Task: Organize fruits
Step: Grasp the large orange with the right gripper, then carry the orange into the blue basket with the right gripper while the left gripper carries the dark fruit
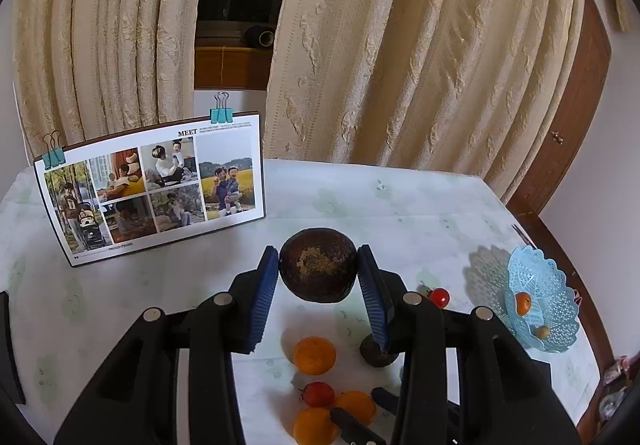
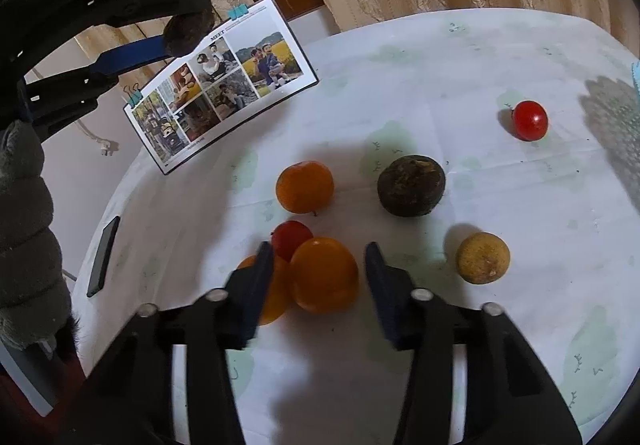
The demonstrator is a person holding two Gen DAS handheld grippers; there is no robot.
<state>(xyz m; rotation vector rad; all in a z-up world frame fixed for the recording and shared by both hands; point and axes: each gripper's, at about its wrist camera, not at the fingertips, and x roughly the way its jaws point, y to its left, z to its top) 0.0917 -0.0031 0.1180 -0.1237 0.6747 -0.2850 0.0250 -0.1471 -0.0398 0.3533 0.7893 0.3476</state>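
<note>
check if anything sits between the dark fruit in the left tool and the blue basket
Nothing visible blocks it. The left tool holds the dark fruit lifted above the table. The blue basket is off to its right, and only a small red tomato lies low on the table between them.

Bare cloth (image 2: 400,85) lies open between the photo board (image 2: 224,81) and lone tomato (image 2: 529,120).
</note>
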